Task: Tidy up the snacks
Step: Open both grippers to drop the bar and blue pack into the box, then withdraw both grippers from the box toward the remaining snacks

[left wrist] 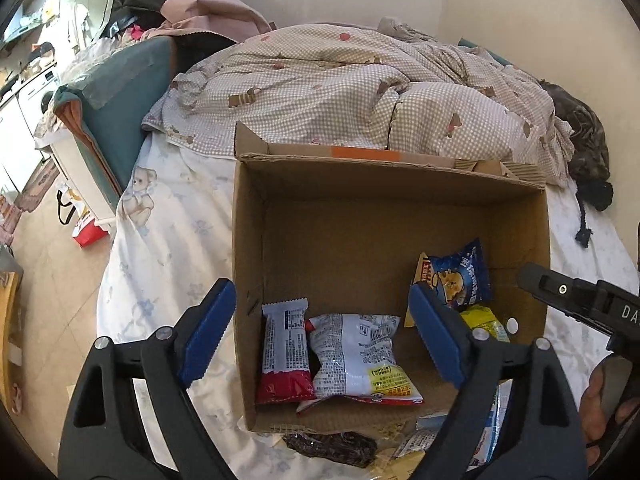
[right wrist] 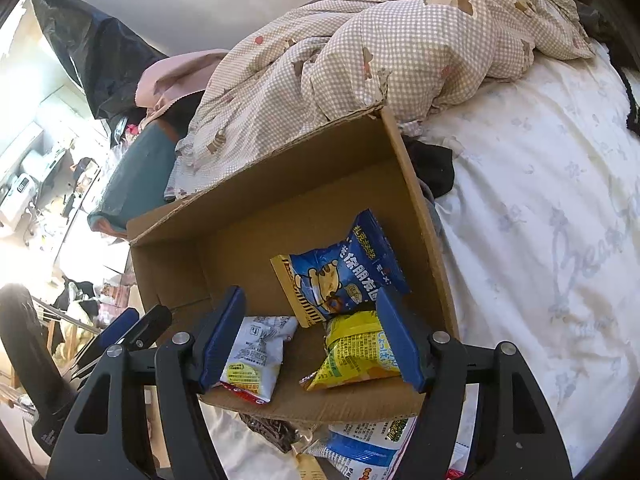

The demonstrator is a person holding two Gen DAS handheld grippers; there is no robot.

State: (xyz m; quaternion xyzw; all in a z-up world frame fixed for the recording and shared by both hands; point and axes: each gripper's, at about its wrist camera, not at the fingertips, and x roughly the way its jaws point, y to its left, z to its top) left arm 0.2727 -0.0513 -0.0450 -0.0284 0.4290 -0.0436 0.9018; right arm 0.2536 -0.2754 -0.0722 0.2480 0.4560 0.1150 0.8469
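Note:
An open cardboard box (left wrist: 360, 216) (right wrist: 280, 208) lies on the bed. Inside it are a white and red snack bar (left wrist: 284, 356), a white snack bag (left wrist: 360, 360) (right wrist: 256, 356), a blue bag with a cartoon bear (left wrist: 464, 276) (right wrist: 344, 268) and a yellow bag (left wrist: 486, 322) (right wrist: 356, 352). My left gripper (left wrist: 320, 336) is open and empty above the box's near left part. My right gripper (right wrist: 316, 336) is open and empty above the box's near edge; it also shows in the left wrist view (left wrist: 568, 292).
More snack packets (right wrist: 360, 448) and a dark packet (left wrist: 332, 446) lie on the sheet in front of the box. A checked quilt (left wrist: 340, 92) is heaped behind it. A teal cushion (left wrist: 120, 96) and cluttered floor are to the left. White sheet (right wrist: 540, 220) spreads to the right.

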